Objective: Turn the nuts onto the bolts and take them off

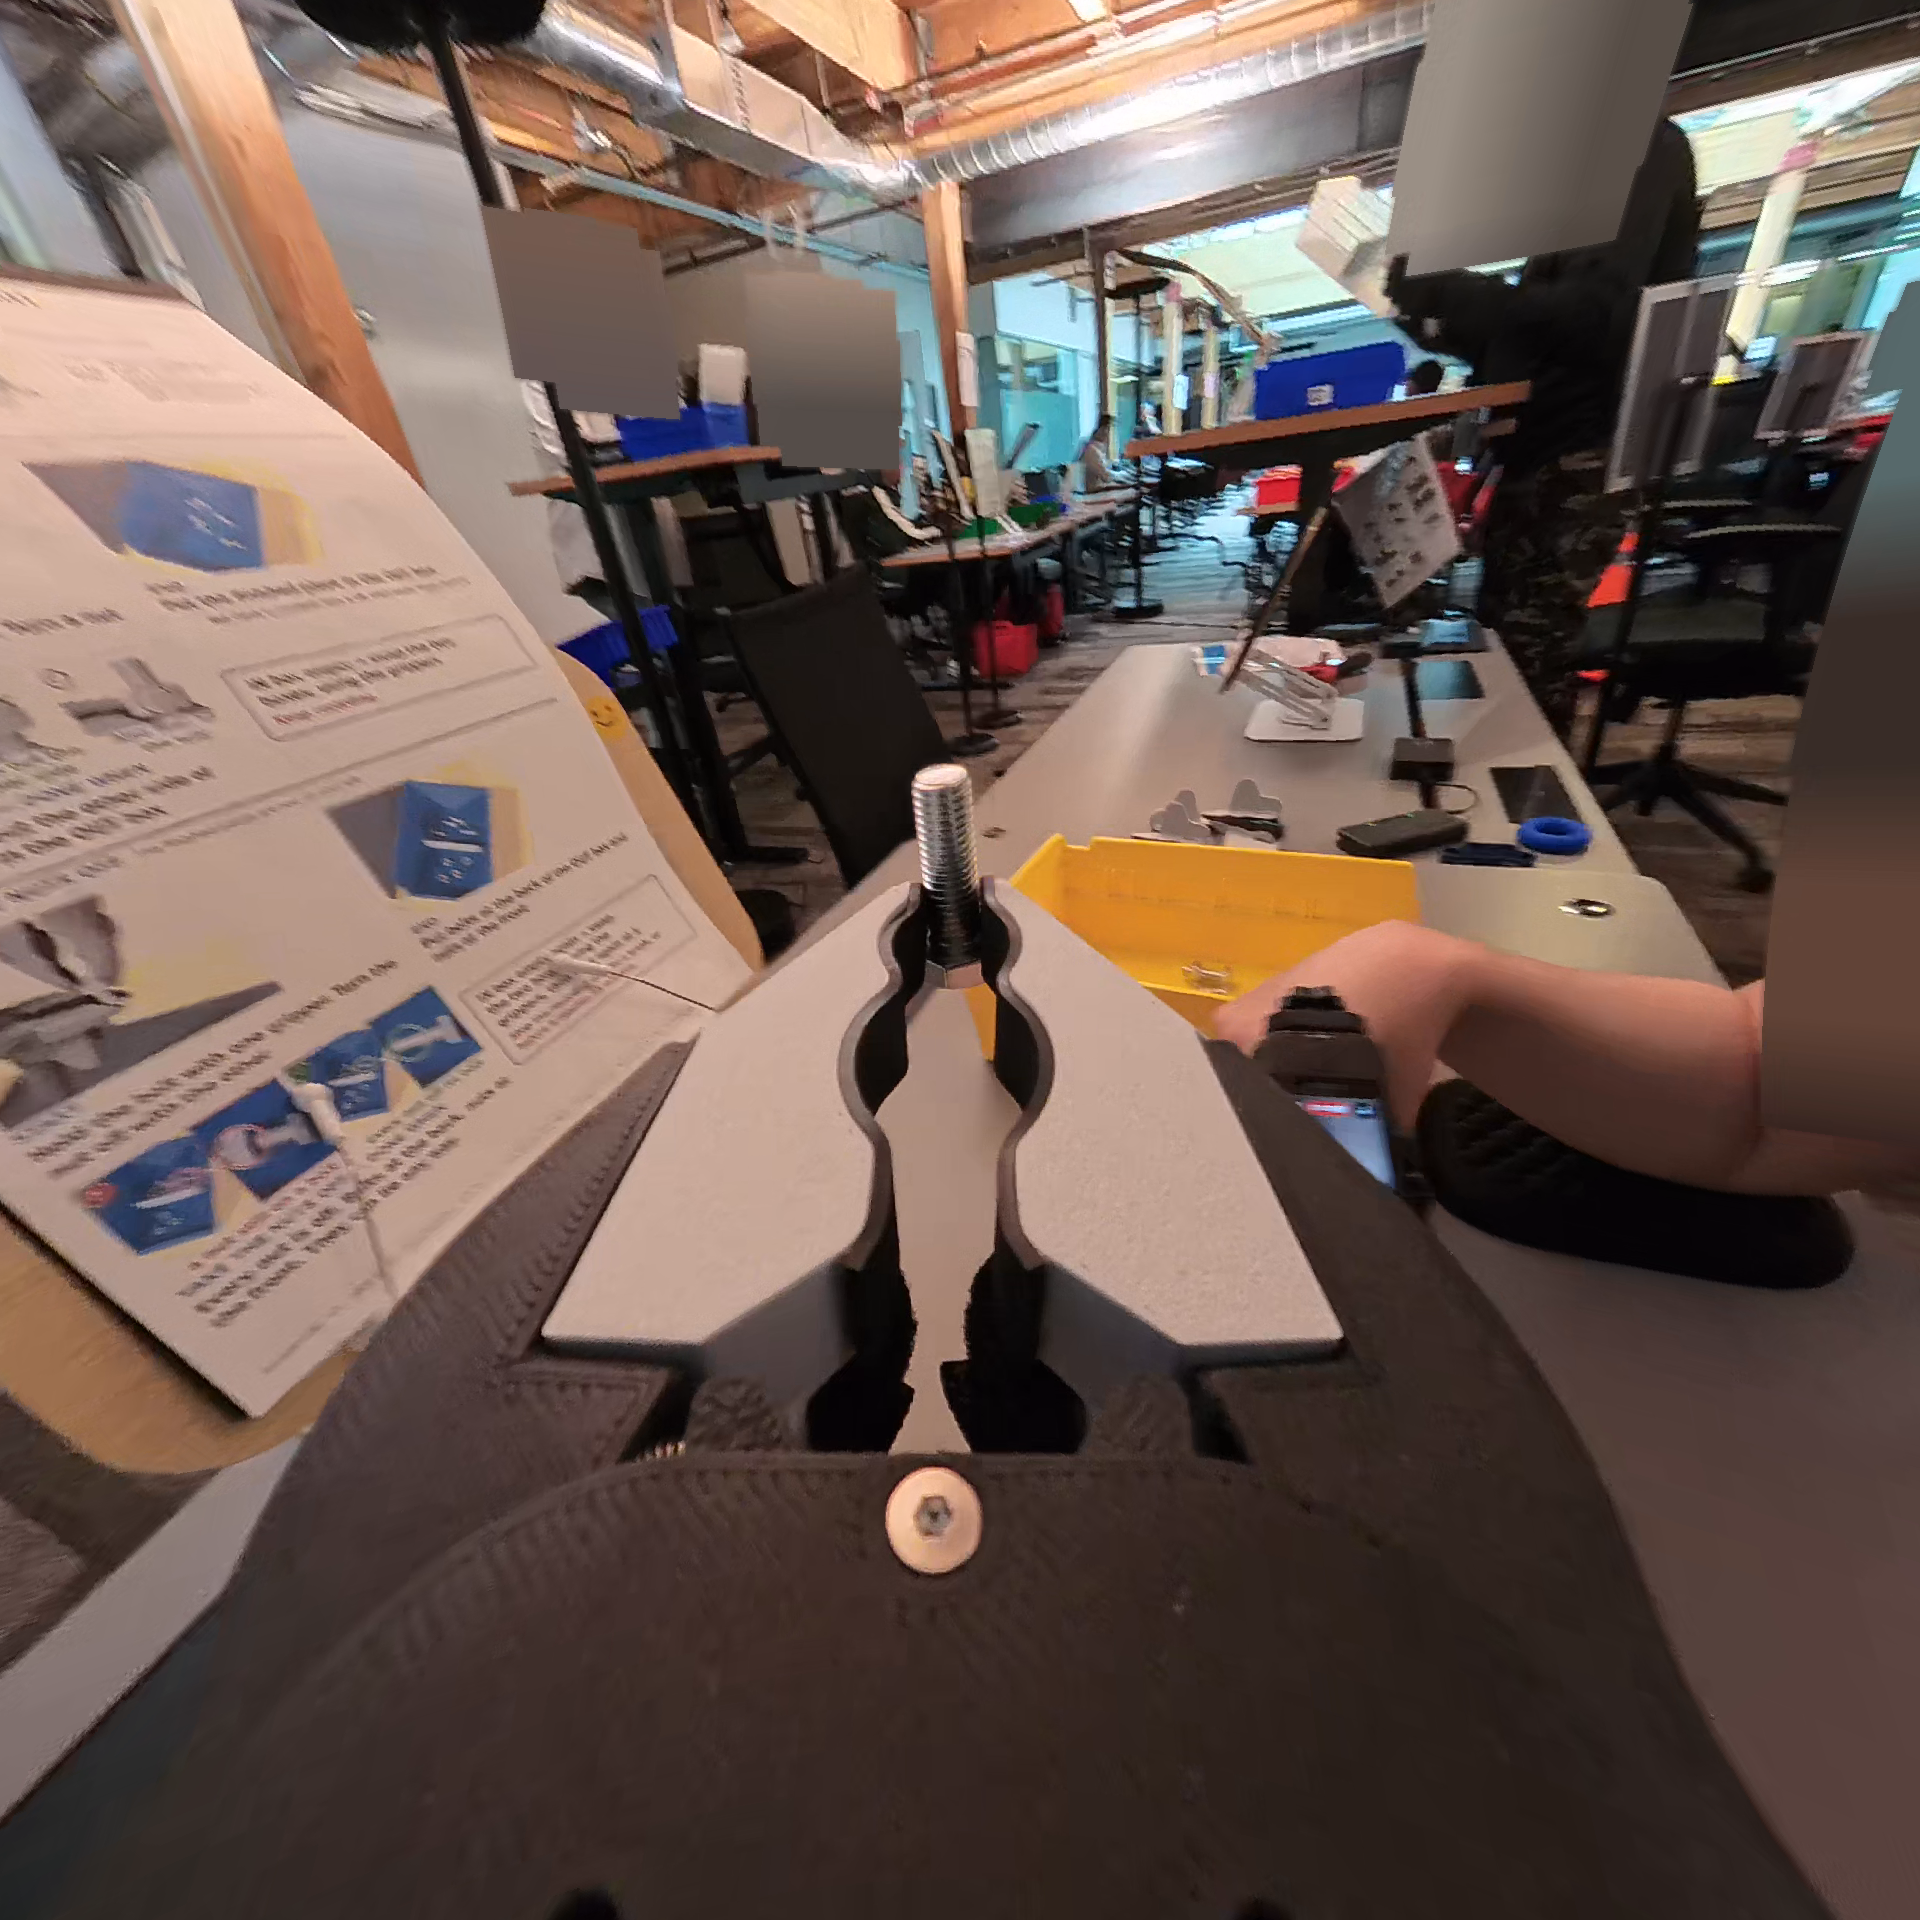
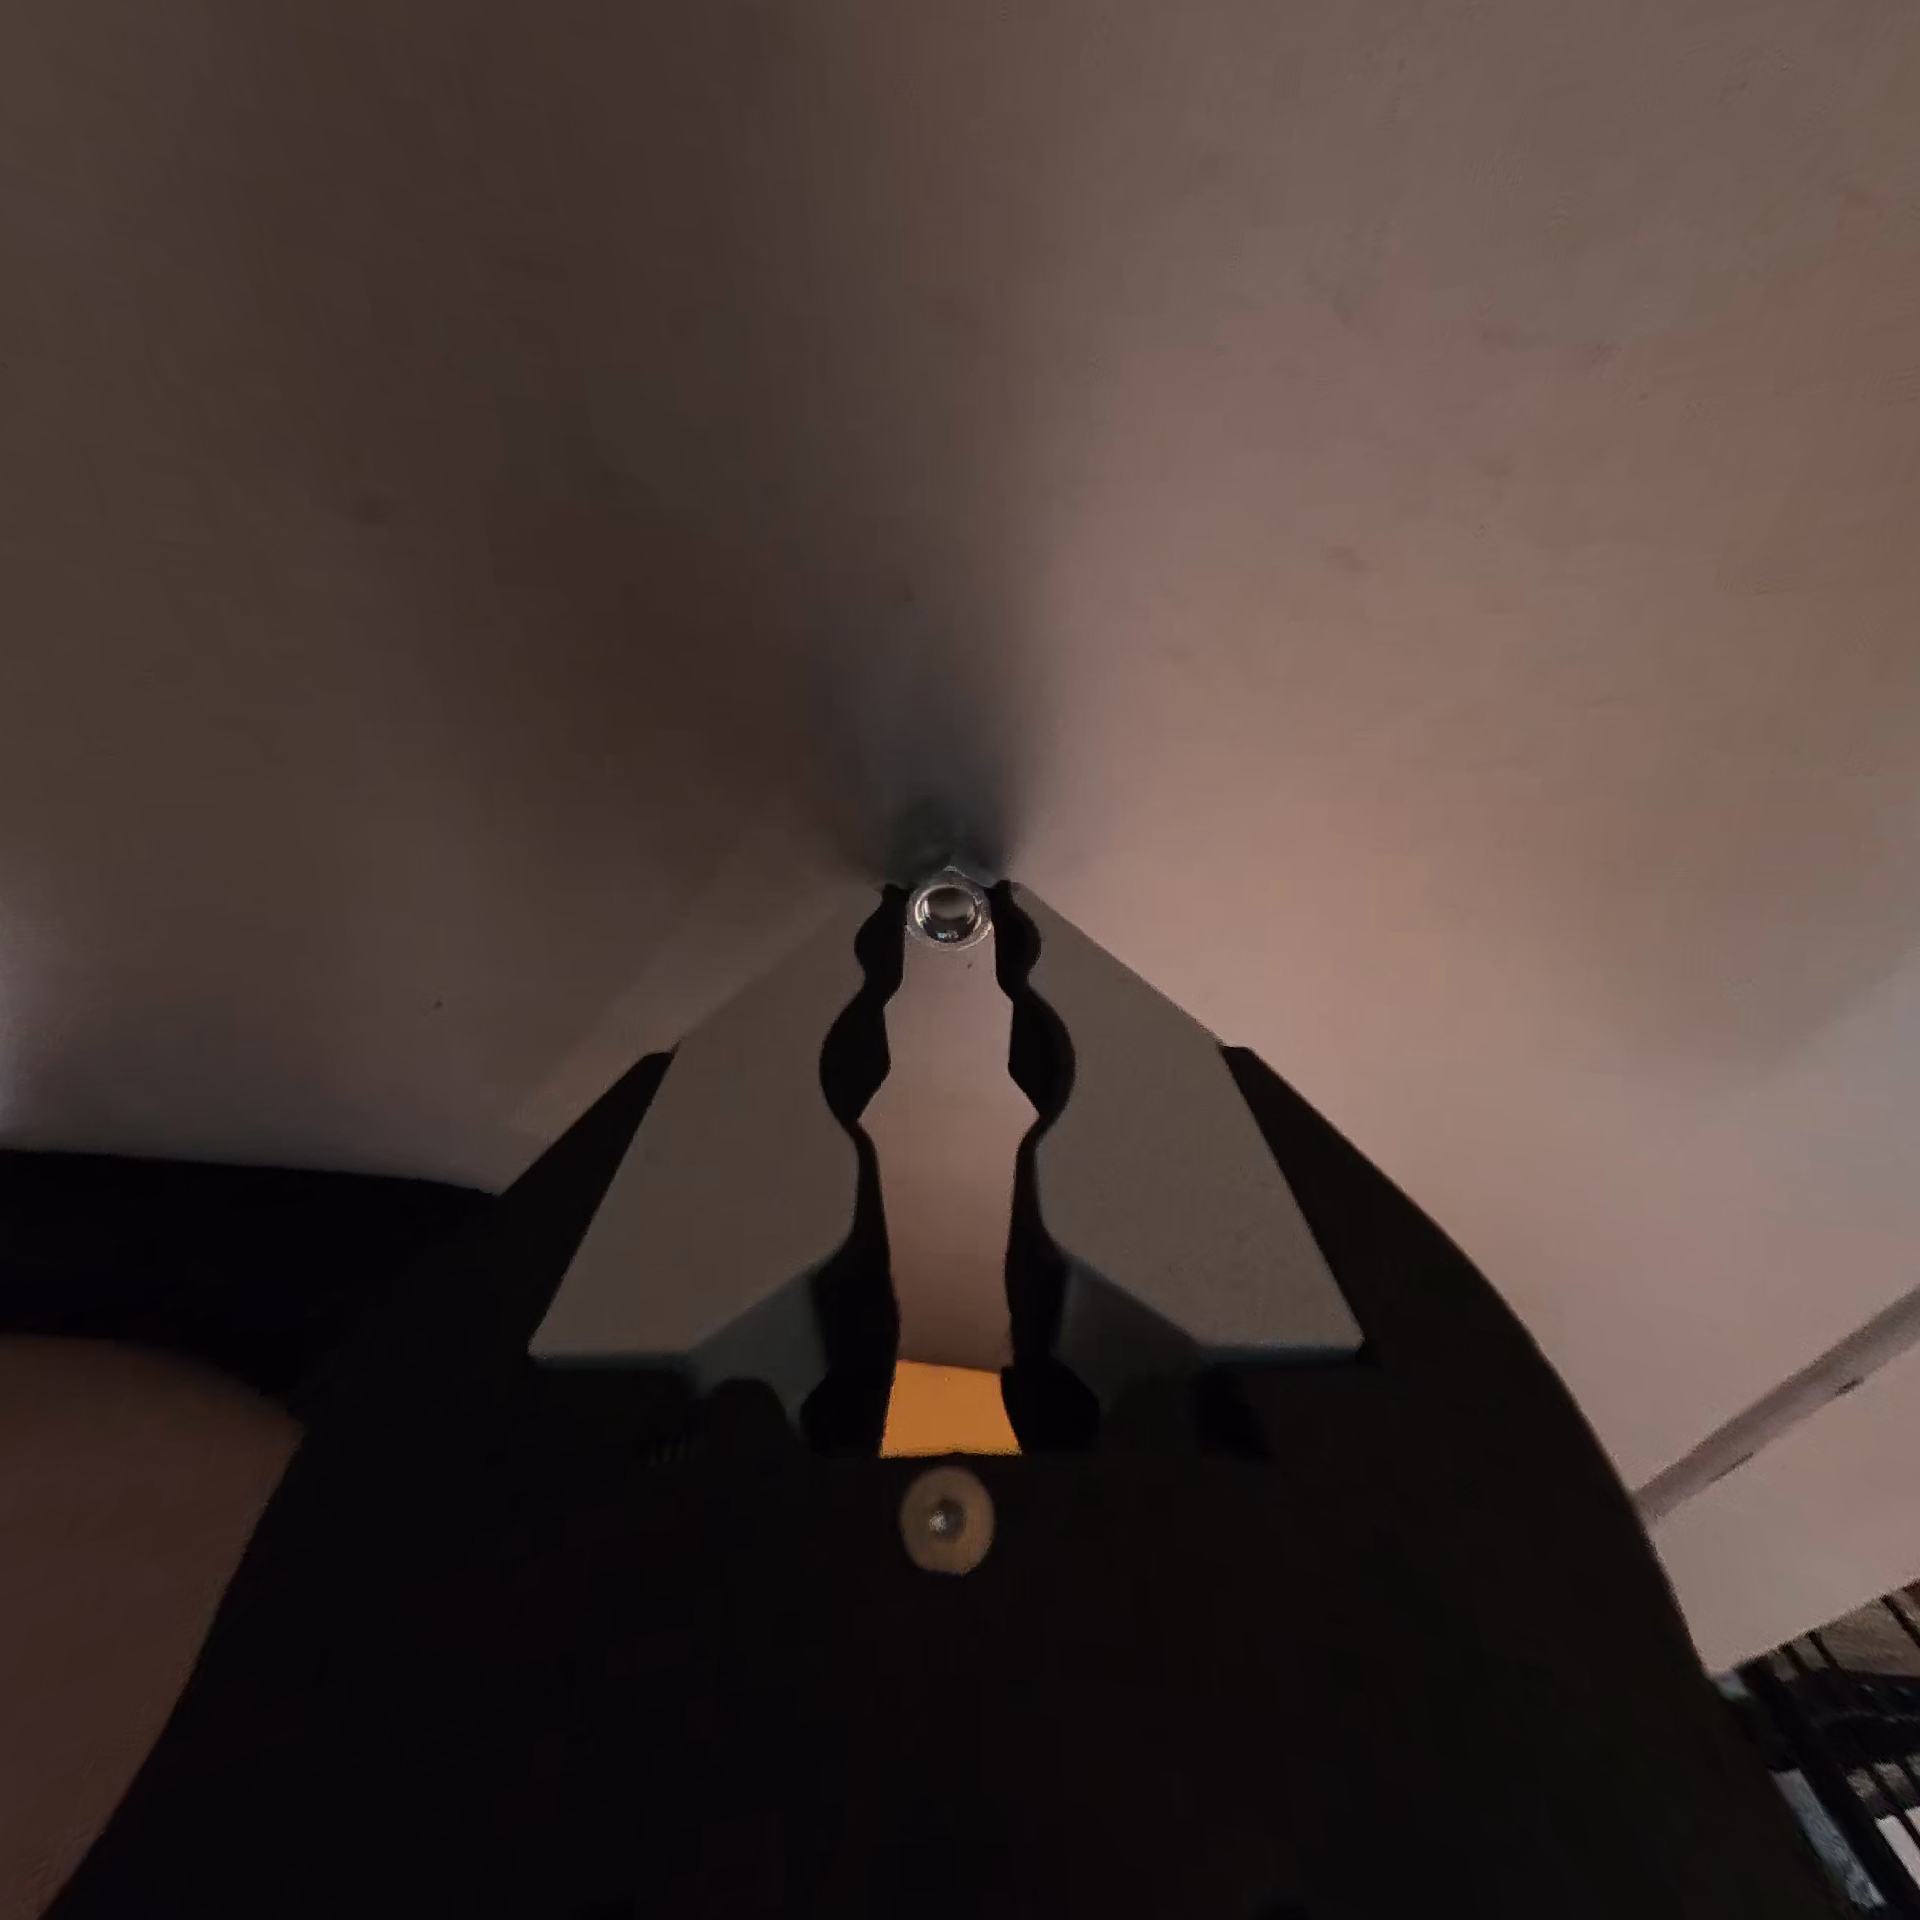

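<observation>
In the left wrist view my left gripper (image 1: 943, 914) is shut on a silver bolt (image 1: 942, 821). The bolt stands upright, its threaded end pointing up past the fingertips and its hex head between the jaws. In the right wrist view my right gripper (image 2: 945, 902) points down at the grey table (image 2: 1351, 520). Its tips hold a small silver nut (image 2: 943, 916) right at the table surface. The right gripper's black body (image 1: 1330, 1091) and the person's forearm (image 1: 1507, 1029) show at the right of the left wrist view.
A yellow bin (image 1: 1216, 914) sits on the grey table (image 1: 1662, 1403) behind my left gripper, with a small metal part (image 1: 1205, 975) in it. An instruction sheet (image 1: 260, 831) leans at the left. Small devices and a blue ring (image 1: 1553, 833) lie farther back. The grippers' ends are close to 35 cm from one another.
</observation>
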Motion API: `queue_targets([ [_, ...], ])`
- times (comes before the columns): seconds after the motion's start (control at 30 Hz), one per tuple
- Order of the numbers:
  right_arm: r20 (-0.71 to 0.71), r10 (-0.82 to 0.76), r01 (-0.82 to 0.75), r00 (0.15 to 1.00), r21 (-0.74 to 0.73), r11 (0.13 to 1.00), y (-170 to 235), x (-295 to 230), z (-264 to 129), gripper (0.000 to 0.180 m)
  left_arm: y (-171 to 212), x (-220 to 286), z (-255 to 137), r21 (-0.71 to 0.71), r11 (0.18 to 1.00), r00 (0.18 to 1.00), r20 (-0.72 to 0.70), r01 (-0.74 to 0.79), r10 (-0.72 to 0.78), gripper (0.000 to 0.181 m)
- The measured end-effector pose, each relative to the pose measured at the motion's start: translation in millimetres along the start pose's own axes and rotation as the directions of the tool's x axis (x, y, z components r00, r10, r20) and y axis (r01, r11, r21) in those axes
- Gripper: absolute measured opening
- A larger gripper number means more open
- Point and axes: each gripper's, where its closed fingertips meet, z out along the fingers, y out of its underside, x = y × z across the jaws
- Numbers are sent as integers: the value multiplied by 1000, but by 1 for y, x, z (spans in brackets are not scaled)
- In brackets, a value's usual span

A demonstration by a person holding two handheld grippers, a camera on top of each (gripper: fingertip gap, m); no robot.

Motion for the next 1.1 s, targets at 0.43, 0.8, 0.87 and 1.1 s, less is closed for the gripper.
queue_targets([
  [0.43,-406,-14,228,914,484,845,-3,2,-151,16,23,4,31,-72,995,991,107,-71,78,7],
  [0.8,-438,454,112,776,804,583,74,41,-249,17,78,29,137,-189,965,982,24,-180,188,8],
  [0.87,-418,491,92,765,824,558,88,42,-253,17,91,28,152,-231,938,963,16,-258,269,7],
  [1.1,-511,469,74,721,729,681,113,49,-233,16,159,39,176,-363,805,881,-135,-469,453,8],
])
